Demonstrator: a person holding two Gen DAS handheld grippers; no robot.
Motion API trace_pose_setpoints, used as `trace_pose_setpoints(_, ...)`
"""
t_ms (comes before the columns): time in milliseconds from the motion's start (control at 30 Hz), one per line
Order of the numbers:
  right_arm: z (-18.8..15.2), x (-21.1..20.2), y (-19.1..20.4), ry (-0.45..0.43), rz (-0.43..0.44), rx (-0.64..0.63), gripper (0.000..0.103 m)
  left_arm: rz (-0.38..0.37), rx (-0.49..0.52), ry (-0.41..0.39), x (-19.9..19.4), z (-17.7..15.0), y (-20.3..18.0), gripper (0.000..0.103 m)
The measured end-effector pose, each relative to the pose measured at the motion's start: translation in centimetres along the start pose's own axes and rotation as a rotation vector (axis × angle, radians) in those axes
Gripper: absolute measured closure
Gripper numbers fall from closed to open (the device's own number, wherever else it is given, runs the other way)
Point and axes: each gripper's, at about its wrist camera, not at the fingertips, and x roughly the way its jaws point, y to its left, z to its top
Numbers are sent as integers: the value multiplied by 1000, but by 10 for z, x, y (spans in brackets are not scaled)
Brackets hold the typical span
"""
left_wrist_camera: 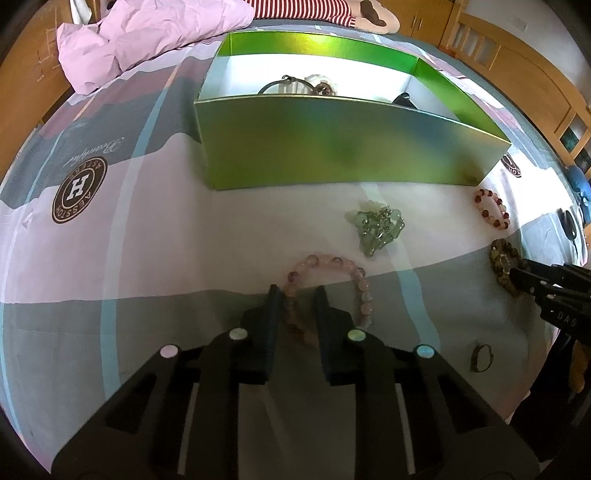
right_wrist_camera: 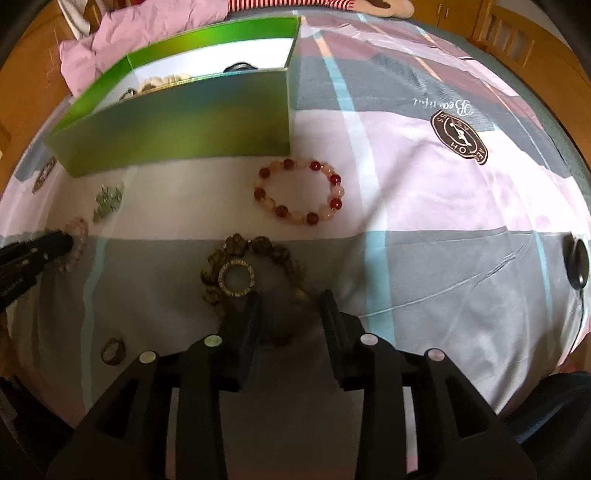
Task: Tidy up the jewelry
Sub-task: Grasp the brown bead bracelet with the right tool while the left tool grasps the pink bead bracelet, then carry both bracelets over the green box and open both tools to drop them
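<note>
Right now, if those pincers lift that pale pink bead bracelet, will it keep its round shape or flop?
The pink bead bracelet looks like separate round beads strung in a loop, so it will probably droop into a hanging oval. The smooth beads may slip between the left gripper pads. Pushed on the soft bedsheet, it would likely bunch rather than roll.

This is a bedroom in a home. The work goes on atop a bed, on a sheet (left_wrist_camera: 110, 236) printed in pink, grey and pale blue blocks with round brown badges. A crumpled pink quilt (left_wrist_camera: 147, 40) lies at the far end beside what may be a soft toy in red-and-white stripes (left_wrist_camera: 295, 7). Wooden cupboards (left_wrist_camera: 546, 85) line the walls.
</note>
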Motion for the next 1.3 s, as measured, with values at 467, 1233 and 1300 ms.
trace_pose_setpoints(467,-5,-2,2,-35,6,-25,84,16,15,-7,-1,-1,-3,84)
trace_pose_setpoints(1233,47,-122,16,-331,134,-46,95,-37,-40,-275,-117,31,4,95)
trace_pose_setpoints(1300,62,-140,19,-380,167,-52,95,-56,-35,-298,-130,47,1,95)
